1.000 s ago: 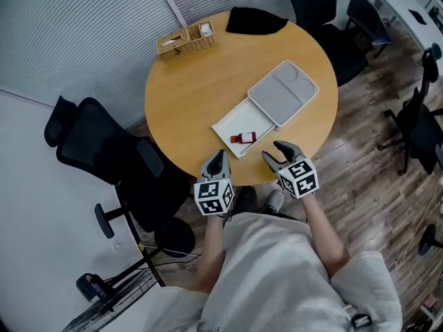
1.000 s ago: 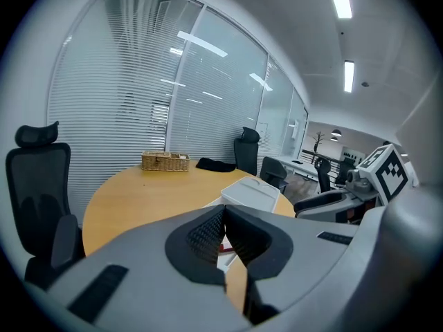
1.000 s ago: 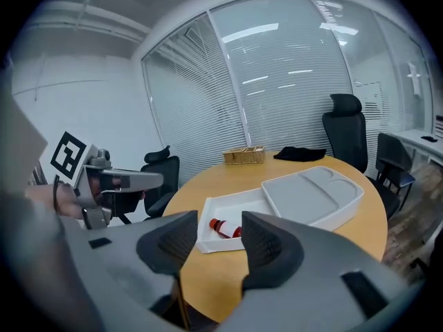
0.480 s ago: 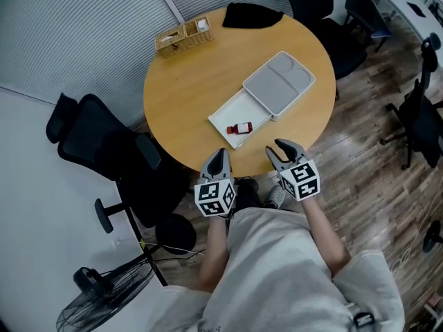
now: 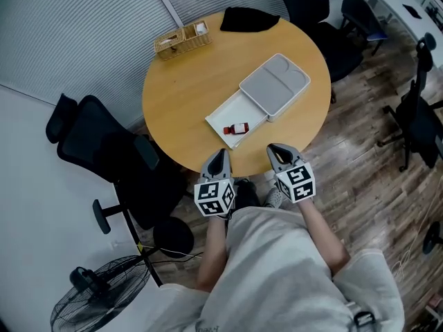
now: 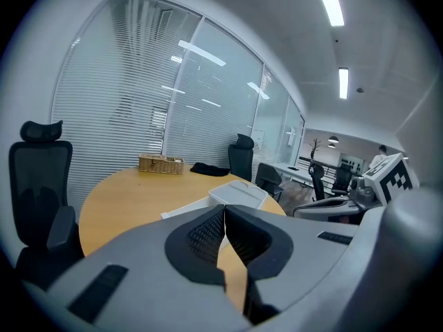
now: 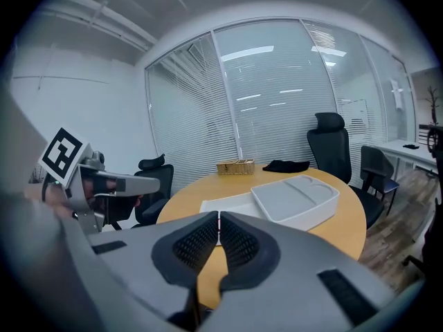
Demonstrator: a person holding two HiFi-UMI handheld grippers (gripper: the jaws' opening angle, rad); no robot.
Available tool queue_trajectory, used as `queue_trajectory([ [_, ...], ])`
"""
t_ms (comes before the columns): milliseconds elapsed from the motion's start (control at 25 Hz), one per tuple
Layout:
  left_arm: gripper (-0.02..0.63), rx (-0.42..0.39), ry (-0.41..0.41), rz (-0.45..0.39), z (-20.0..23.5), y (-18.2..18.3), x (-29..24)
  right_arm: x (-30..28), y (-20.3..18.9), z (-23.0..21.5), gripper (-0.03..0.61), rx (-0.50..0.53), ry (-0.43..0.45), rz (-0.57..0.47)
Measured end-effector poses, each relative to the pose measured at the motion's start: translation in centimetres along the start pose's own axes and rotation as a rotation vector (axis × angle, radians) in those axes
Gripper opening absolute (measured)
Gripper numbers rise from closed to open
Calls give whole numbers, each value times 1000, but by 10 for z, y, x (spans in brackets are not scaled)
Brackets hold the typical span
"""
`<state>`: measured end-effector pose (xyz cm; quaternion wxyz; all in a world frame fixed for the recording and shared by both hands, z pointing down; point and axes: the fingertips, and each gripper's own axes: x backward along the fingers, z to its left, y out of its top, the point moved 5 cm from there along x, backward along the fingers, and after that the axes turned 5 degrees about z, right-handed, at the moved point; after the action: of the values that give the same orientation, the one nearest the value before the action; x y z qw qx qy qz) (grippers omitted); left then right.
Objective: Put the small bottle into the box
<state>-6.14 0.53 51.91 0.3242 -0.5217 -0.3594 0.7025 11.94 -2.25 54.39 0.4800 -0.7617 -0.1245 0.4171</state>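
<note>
The small bottle (image 5: 237, 128), red with a white cap, lies inside the open white box (image 5: 220, 120) on the round wooden table (image 5: 187, 88). The grey lid (image 5: 275, 85) lies against the box's far right end. Both grippers hang off the table's near edge, over the person's lap. My left gripper (image 5: 219, 156) is shut with nothing between its pads, as the left gripper view (image 6: 224, 216) shows. My right gripper (image 5: 278, 150) is shut and empty too, its pads together in the right gripper view (image 7: 219, 221). In the gripper views the box wall hides the bottle.
A wicker basket (image 5: 181, 39) and a black cloth (image 5: 248, 19) sit at the table's far edge. Black office chairs stand at the left (image 5: 97, 151) and behind the table (image 5: 318, 12). A fan (image 5: 104, 292) stands on the floor at lower left.
The right gripper's jaws have gone from wide open to shut. Both grippers stayed just off the table's near edge; the head view shifted slightly.
</note>
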Motion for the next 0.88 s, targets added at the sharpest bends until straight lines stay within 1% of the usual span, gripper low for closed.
queue_trajectory([
  [440,29,-34,-12,4,-12,-1,0,14,-5,-2,18,4,-14,-11],
  [720,29,-9,-13,4,-8,-8,0,14,-5,1,18,13,-15,-13],
  [880,29,-16,-24,4,-11,-11,2,16,-7,4,18,16,-15,-15],
])
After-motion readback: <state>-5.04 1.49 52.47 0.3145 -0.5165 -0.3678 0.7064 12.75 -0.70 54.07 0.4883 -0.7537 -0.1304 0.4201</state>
